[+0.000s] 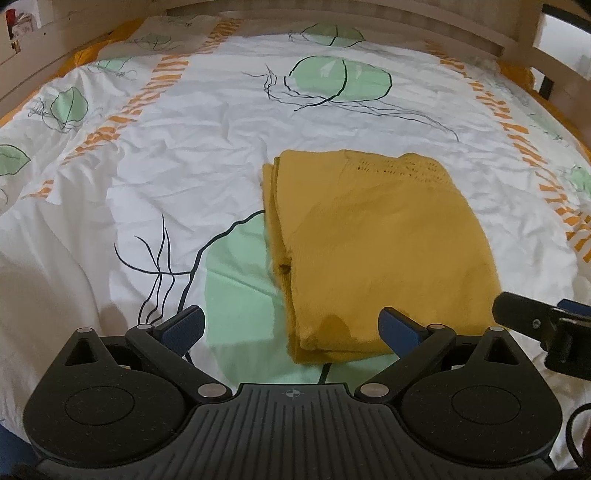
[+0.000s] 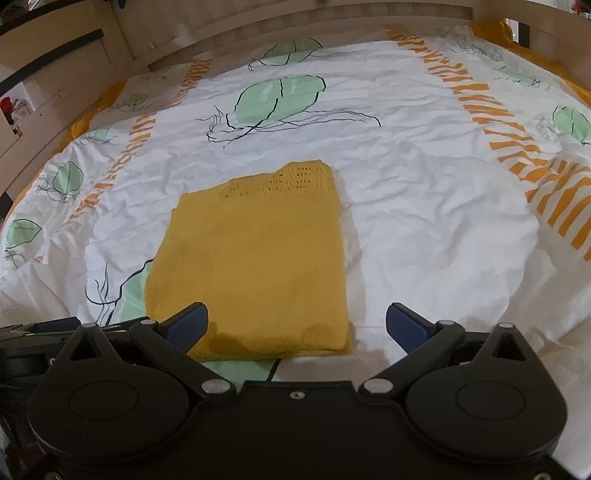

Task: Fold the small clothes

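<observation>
A mustard-yellow knitted garment (image 1: 376, 243) lies folded into a neat rectangle on the bed, with stacked layers showing along its left side. The same garment (image 2: 255, 266) fills the middle of the right wrist view. My left gripper (image 1: 291, 330) hovers open just before the garment's near edge, holding nothing. My right gripper (image 2: 297, 328) is open too, over the garment's near right corner, with nothing between its blue pads (image 2: 406, 326). Part of the right gripper (image 1: 543, 321) shows at the right edge of the left wrist view.
The white bedspread (image 1: 184, 166) has green leaf prints and orange stripes and is lightly wrinkled. A wooden bed frame (image 1: 332, 18) runs along the far side and the corners. A pillow (image 1: 173, 33) lies at the far left.
</observation>
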A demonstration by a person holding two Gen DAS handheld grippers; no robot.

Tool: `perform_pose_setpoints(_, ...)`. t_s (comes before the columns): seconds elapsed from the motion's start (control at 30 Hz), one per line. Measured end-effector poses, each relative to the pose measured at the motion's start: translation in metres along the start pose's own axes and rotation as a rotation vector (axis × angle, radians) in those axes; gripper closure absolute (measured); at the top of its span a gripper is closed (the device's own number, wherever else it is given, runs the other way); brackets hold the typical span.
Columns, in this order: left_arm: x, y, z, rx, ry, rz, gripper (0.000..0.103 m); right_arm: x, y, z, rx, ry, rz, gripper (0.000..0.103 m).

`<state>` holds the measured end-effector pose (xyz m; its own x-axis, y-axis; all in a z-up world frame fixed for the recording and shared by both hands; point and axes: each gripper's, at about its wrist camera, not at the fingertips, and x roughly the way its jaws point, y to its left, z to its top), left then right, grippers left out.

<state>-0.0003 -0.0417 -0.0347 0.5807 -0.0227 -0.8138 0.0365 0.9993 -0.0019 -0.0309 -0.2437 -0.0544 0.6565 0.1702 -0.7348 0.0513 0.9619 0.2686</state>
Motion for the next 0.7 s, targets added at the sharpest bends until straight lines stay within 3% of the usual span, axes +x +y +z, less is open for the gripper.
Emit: perform_pose_setpoints(0.7, 0.007, 0.018, -0.003, -0.027, 0.034, -0.004, 0.002, 0.003, -0.002, -0.001, -0.004, 0.028, -0.032, 0.001)
